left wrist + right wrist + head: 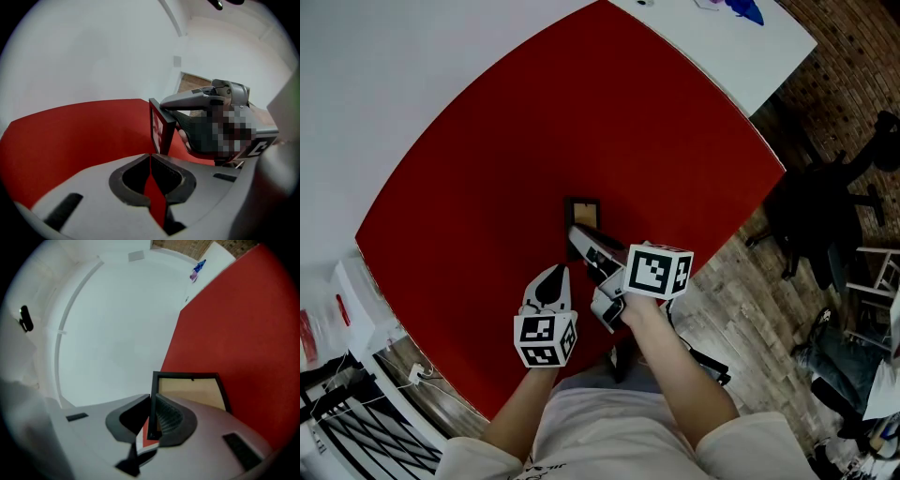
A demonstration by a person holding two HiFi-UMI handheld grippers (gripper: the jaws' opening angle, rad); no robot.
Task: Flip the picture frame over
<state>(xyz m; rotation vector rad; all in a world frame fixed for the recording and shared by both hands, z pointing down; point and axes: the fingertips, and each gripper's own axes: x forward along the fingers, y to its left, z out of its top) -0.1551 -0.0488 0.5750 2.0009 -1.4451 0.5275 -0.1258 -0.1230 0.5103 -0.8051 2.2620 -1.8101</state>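
Observation:
A small black picture frame [583, 211] is held over the red tabletop [487, 187], tilted up on edge. My right gripper [581, 240] is shut on one side rail of it. In the right gripper view the frame [192, 390] shows its tan backing with a small hanger, and its black rim sits pinched between the jaws of the right gripper [152, 416]. The left gripper view shows the frame [159, 129] edge-on with its glass side toward me and the right gripper [197, 101] behind it. My left gripper [551, 277] is shut and empty, just short of the frame.
The red cloth [243, 319] covers a white table whose bare far end carries a blue object [745, 9]. A dark office chair [834, 206] stands on the wooden floor to the right. White boxes and cables [356, 309] sit off the table's left edge.

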